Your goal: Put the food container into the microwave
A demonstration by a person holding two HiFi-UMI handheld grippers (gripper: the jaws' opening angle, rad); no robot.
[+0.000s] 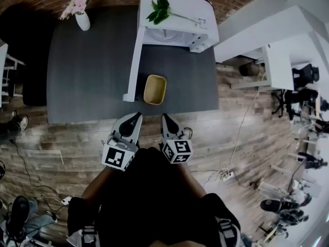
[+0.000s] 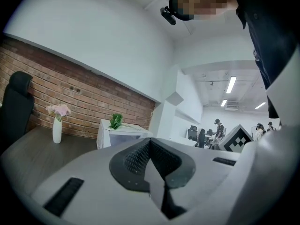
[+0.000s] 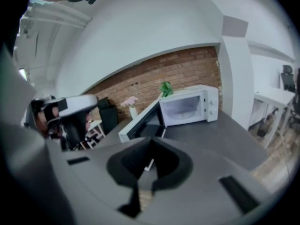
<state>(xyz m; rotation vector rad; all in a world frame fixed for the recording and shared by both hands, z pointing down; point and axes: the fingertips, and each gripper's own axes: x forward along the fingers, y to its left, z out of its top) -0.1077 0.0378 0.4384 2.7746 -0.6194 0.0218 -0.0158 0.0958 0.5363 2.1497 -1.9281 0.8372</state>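
The shallow tan rectangular food container (image 1: 154, 89) sits on the dark grey table (image 1: 82, 76), near its front edge and well short of the white microwave oven (image 1: 177, 17) at the back. The microwave's long white door (image 1: 132, 60) is swung wide, its free end just beside the container, so the way in looks clear. In the right gripper view the cavity appears empty.

You hold both tools low and close to your body, just short of the table edge, tips aimed at the container. Your left gripper (image 1: 135, 118) has its jaws pressed together on nothing. Your right gripper (image 1: 166, 119) is likewise closed and empty. Neither touches the container.
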